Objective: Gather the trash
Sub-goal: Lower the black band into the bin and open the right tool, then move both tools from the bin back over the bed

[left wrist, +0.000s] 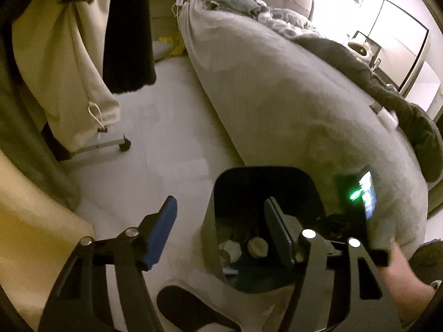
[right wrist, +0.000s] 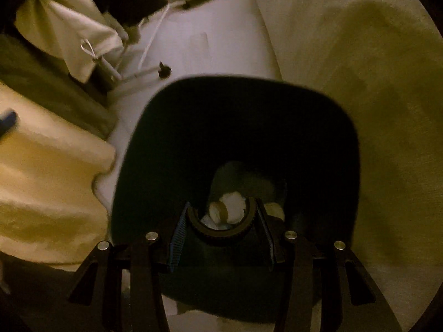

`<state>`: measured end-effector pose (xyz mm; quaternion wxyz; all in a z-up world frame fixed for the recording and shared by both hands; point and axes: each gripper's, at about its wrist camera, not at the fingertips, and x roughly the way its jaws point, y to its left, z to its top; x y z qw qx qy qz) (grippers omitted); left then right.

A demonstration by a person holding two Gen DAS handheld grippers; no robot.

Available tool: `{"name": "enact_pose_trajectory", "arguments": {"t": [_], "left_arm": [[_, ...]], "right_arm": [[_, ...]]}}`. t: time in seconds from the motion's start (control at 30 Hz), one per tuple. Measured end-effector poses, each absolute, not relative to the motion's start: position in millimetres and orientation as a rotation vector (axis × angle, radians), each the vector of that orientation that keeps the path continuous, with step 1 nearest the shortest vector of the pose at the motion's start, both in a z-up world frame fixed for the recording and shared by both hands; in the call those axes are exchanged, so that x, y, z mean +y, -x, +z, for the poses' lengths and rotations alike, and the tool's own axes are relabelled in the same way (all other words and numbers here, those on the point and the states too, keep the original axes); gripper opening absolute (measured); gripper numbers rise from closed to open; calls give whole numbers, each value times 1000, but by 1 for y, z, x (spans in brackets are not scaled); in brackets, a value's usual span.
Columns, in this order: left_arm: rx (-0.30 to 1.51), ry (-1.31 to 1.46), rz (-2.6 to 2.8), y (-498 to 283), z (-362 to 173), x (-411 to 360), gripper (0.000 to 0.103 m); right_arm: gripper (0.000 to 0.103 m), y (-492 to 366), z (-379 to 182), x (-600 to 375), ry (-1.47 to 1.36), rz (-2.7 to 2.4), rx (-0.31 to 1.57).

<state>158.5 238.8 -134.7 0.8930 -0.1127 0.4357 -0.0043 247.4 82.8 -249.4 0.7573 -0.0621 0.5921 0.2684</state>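
1. Down on the pale floor [left wrist: 171, 144], just beside the bed [left wrist: 290, 105], stands a dark bin [left wrist: 218, 191] with a rounded square mouth. It already holds crumpled white paper [right wrist: 235, 202], a small tan roll [right wrist: 218, 211] and another pale wad [left wrist: 257, 246] at the bottom.
2. Over the bin's mouth hangs the right gripper [right wrist: 221, 232], pointing steeply down. Its jaws are closed on a dark curved piece [right wrist: 221, 228], shaped like part of a ring, pinched between the two pads above the rubbish.
3. Off toward the bin's near-left edge hovers the left gripper [left wrist: 221, 229], jaws apart and nothing between them; one blue pad [left wrist: 162, 235] is over bare floor, the other finger is over the bin.
4. Around the bin: cream, green and black clothes [left wrist: 69, 69] hang on a wheeled rack [left wrist: 110, 145] across the strip of floor, and a black slipper [left wrist: 188, 307] lies close to the bin's near side.
5. Only the left view shows the length of the bed with its rumpled bedding [left wrist: 277, 19], the bright wardrobe doors [left wrist: 387, 36] beyond, a lit screen [left wrist: 368, 193] with a green light by the bed edge, and a person's forearm [left wrist: 407, 285] at the right.
6. Only the right view looks straight into the bin and shows the held piece; a blue pad tip [right wrist: 8, 120] shows at its left edge, though blurred.
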Motion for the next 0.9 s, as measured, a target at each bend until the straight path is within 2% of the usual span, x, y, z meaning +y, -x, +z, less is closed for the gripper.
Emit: {"name": "enact_pose_trajectory", "arguments": {"t": [0.23, 0.43, 0.5, 0.57, 0.7, 0.83, 0.9], "left_arm": [[827, 225, -43, -155, -106, 240, 53], [772, 234, -57, -154, -85, 238, 53], [753, 239, -63, -154, -78, 239, 53], [733, 245, -70, -155, -71, 239, 53], [687, 270, -94, -155, -53, 237, 53], [655, 249, -104, -155, -38, 230, 53], [637, 213, -94, -155, -28, 225, 53]], "right_arm": [[47, -244, -279, 91, 196, 560, 1349], [48, -242, -295, 89, 240, 538, 1376], [58, -242, -300, 89, 244, 523, 1384], [62, -243, -302, 84, 245, 508, 1385], [68, -246, -294, 75, 241, 497, 1377], [69, -250, -267, 69, 191, 514, 1332], [74, -253, -249, 68, 172, 538, 1296]]}}
